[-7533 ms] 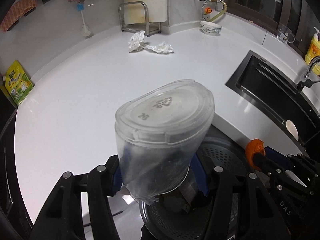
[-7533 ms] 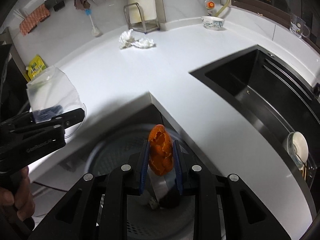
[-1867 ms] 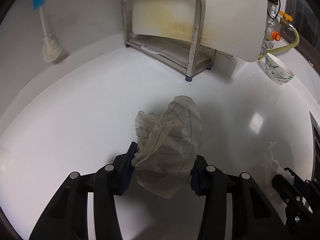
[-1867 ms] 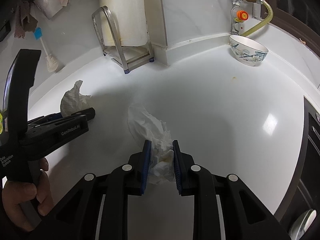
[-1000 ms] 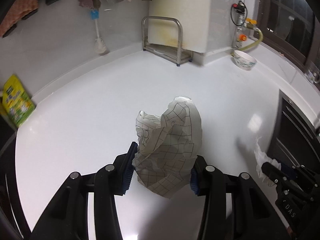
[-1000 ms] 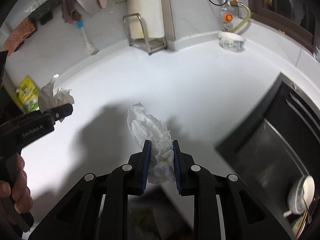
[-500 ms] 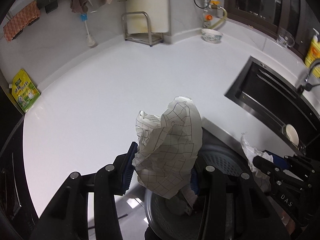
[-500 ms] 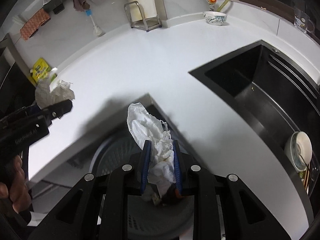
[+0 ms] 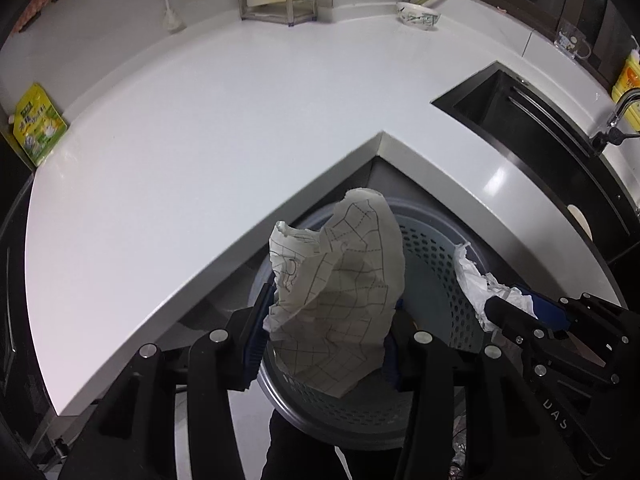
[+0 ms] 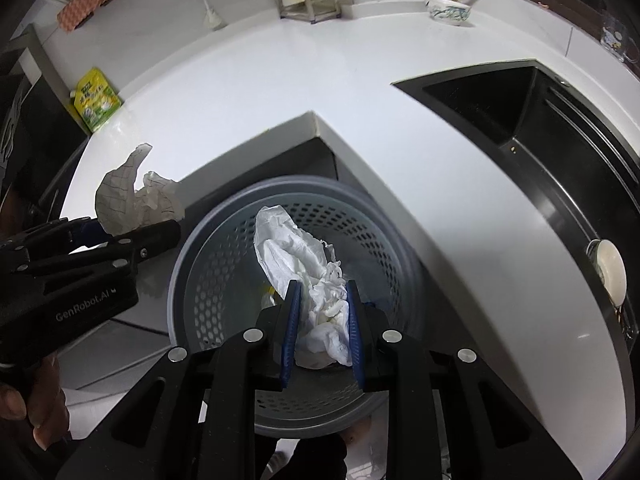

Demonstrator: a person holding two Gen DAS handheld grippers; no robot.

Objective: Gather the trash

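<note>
The bottom of the grey perforated plastic bin (image 10: 224,264) was hidden behind both claws and their loads; its contents could not be made out. It stood on the floor in the inner corner of the white L-shaped table (image 9: 224,120), a black sink (image 10: 532,120) set in further right. Two paper wads: the left claw (image 9: 326,336), jaws opening, had the crumpled grid-lined paper (image 9: 340,292) between its pads, and the right claw (image 10: 322,328) was clamped on the crumpled white tissue (image 10: 308,272), both above the bin.

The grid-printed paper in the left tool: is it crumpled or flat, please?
Crumpled: the grid-printed paper bulges in creased folds between the left tool over the bin.
</note>
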